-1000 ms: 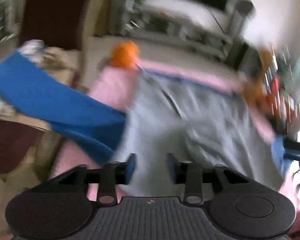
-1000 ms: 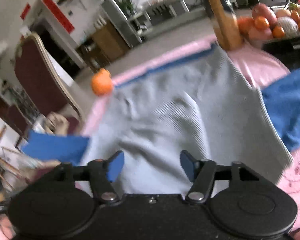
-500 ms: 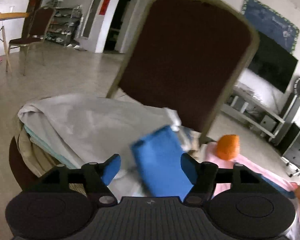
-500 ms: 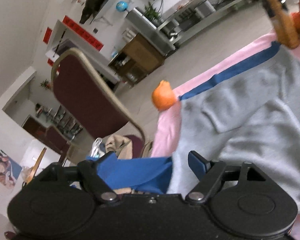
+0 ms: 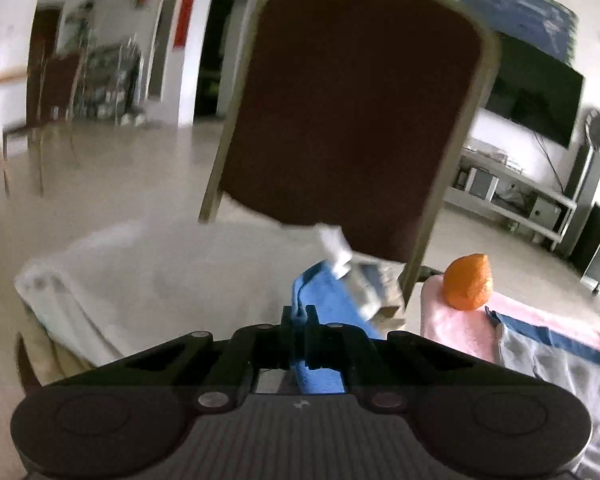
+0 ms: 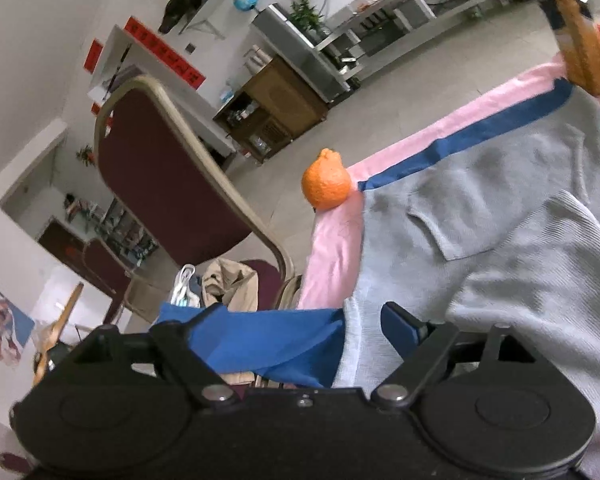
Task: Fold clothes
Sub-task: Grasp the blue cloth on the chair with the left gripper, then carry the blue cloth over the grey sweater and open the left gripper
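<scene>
Left wrist: tool (image 5: 299, 314) clamped on blue cloth (image 5: 332, 300)

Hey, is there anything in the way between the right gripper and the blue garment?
Nothing visible. The blue garment already stretches across between the right gripper's jaws, which are opening and not pressing on it.

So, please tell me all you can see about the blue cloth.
The blue cloth is plain bright blue soft fabric, creased and bunched. The left gripper is shut on a fold of it. In the right wrist view it stretches in a band across the right gripper, whose jaws are opening, and meets the grey garment.
</scene>
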The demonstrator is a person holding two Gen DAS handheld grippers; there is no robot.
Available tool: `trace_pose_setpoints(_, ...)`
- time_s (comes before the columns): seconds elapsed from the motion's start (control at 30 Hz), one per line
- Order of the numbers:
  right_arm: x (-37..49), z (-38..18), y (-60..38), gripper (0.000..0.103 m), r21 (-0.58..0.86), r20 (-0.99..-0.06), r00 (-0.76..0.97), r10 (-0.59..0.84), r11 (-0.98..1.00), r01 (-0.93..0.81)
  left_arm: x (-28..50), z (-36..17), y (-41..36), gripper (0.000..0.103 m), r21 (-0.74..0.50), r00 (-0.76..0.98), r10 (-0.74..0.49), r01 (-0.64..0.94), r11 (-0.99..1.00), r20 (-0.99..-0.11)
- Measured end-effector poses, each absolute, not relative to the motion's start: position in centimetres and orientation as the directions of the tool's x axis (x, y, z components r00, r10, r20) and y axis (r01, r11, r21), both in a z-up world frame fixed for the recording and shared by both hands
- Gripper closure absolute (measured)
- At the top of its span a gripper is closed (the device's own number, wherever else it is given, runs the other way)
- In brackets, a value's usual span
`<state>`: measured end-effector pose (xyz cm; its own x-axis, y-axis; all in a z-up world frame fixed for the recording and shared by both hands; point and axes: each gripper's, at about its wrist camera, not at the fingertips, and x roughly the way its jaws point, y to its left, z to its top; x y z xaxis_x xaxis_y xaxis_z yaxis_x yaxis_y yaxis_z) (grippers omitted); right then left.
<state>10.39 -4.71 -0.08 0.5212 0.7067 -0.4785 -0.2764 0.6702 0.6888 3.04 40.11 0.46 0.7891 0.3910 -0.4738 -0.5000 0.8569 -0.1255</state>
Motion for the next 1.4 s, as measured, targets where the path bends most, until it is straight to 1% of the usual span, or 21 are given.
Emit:
trace_pose_setpoints(0.13,10.4,-0.3,-8.5,0.018,0.709,-0.467,0.552,0.691,0.666,-0.233,2.7,4.1,33.9,0.101,-0.005,0.818,0.416,-0.455,0.890,-0.397)
trace_pose_setpoints(0.27,10.5,-0.9,-14.1,0.015,0.712,-0.479,0.585,0.655,0.679,-0.177,2.2,7.7,26.1,0.101,0.066,0.876,0.369,-0.368,0.928,-0.311)
trace_pose_setpoints(0.37,11.0,-2.2,-19.2,0.012,0.717,-0.489,0.616,0.617,0.687,-0.119,2.9,9.6,19.6,0.101,0.106,0.899,0.327,-0.310,0.945,-0.290)
trace_pose_setpoints(0.5,11.3,-5.5,-25.2,0.012,0.730,-0.513,0.658,0.552,0.684,-0.005,4.4,10.9,10.8,0.101,0.128,0.924,0.249,-0.220,0.967,-0.290)
trace_pose_setpoints(0.6,11.5,-8.0,-28.5,0.012,0.762,-0.528,0.661,0.533,0.641,0.092,6.1,10.3,4.5,0.101,0.109,0.934,0.171,-0.143,0.984,-0.315)
trace_pose_setpoints(0.63,11.6,-8.4,-29.3,0.012,0.785,-0.518,0.656,0.549,0.610,0.109,6.9,9.8,2.4,0.101,0.100,0.935,0.144,-0.118,0.988,-0.323)
trace_pose_setpoints(0.77,11.5,-7.3,-30.9,0.012,0.784,-0.472,0.698,0.539,0.618,0.054,9.9,6.1,-4.9,0.101,0.062,0.917,0.069,-0.048,0.997,-0.393)
trace_pose_setpoints(0.8,11.4,-7.1,-31.3,0.012,0.768,-0.477,0.713,0.514,0.638,0.055,10.8,4.6,-6.7,0.097,0.058,0.904,0.059,-0.038,0.998,-0.424)
trace_pose_setpoints(0.83,11.3,-7.2,-31.8,0.012,0.766,-0.478,0.723,0.499,0.640,0.065,11.6,3.3,-8.3,0.092,0.052,0.888,0.050,-0.029,0.998,-0.457)
trace_pose_setpoints(0.87,11.3,-7.2,-32.3,0.012,0.764,-0.478,0.733,0.484,0.641,0.075,11.9,1.7,-9.4,0.082,0.044,0.860,0.033,-0.012,0.999,-0.509)
trace_pose_setpoints(0.93,11.4,-7.5,-33.7,0.012,0.774,-0.475,0.743,0.472,0.625,0.099,12.5,-1.3,-11.5,0.081,0.025,0.794,-0.002,0.021,0.999,-0.607)
trace_pose_setpoints(1.0,11.5,-7.7,-34.2,0.012,0.779,-0.477,0.744,0.467,0.617,0.112,11.3,-3.0,-11.8,0.080,0.013,0.745,-0.047,0.075,0.997,-0.665)
trace_pose_setpoints(1.07,11.4,-7.9,-34.4,0.012,0.780,-0.477,0.743,0.470,0.616,0.112,10.2,-3.2,-10.9,0.076,0.017,0.733,-0.072,0.114,0.993,-0.677)
trace_pose_setpoints(1.1,11.4,-8.0,-34.5,0.012,0.780,-0.478,0.742,0.471,0.616,0.111,9.2,-2.8,-9.7,0.071,0.021,0.734,-0.079,0.127,0.992,-0.675)
trace_pose_setpoints(1.13,11.4,-8.1,-34.6,0.012,0.781,-0.478,0.741,0.472,0.615,0.111,8.3,-2.5,-8.5,0.069,0.026,0.735,-0.086,0.139,0.990,-0.672)
trace_pose_setpoints(1.23,11.2,-8.0,-33.9,0.012,0.779,-0.479,0.720,0.502,0.621,0.086,6.2,-1.8,-2.6,0.067,0.055,0.760,-0.033,0.091,0.994,-0.649)
trace_pose_setpoints(1.33,11.3,-8.0,-32.0,0.012,0.778,-0.483,0.678,0.554,0.627,0.041,5.2,-1.7,4.6,0.067,0.106,0.770,0.088,-0.027,0.994,-0.632)
trace_pose_setpoints(1.4,11.6,-8.1,-30.3,0.012,0.784,-0.482,0.636,0.602,0.621,0.007,5.4,-2.4,8.8,0.068,0.126,0.745,0.168,-0.113,0.986,-0.646)
